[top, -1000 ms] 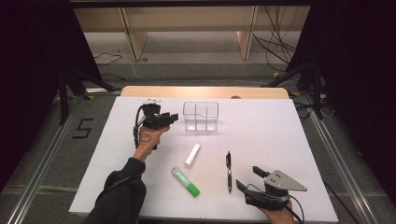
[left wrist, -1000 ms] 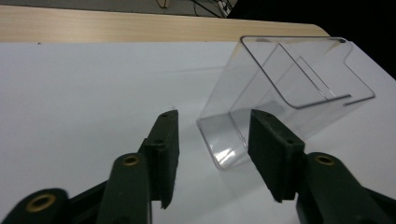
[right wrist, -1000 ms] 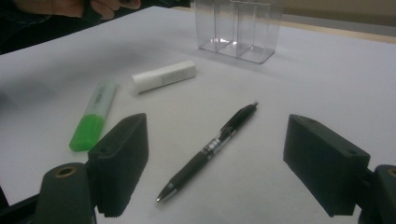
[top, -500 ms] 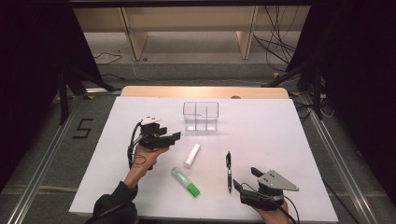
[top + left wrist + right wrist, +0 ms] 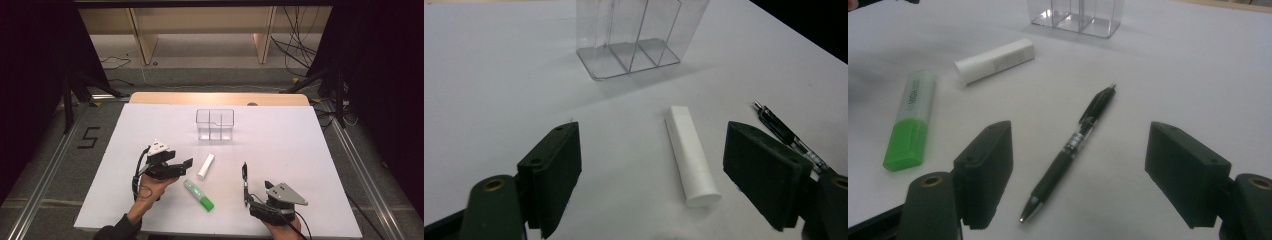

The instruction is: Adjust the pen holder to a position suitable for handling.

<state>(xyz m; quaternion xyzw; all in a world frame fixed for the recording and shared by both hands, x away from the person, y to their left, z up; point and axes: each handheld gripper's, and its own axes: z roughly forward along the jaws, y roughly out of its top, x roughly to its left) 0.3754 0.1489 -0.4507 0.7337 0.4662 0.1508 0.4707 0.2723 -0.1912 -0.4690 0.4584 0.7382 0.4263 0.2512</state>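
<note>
While the white tube (image 5: 691, 155) lies flat on the table (image 5: 310, 150), we see it between the wide-open jaws of the left gripper (image 5: 651, 175), which have just been opening and touch nothing. Just beside the tube lies a green marker (image 5: 198, 195). Farther right, the black pen (image 5: 1070, 150) lies between the right gripper's (image 5: 1078, 175) jaws, which have just been closing a little yet stand well apart, gripping nothing. Beyond stands 1 clear box (image 5: 215, 124) with compartments.
</note>
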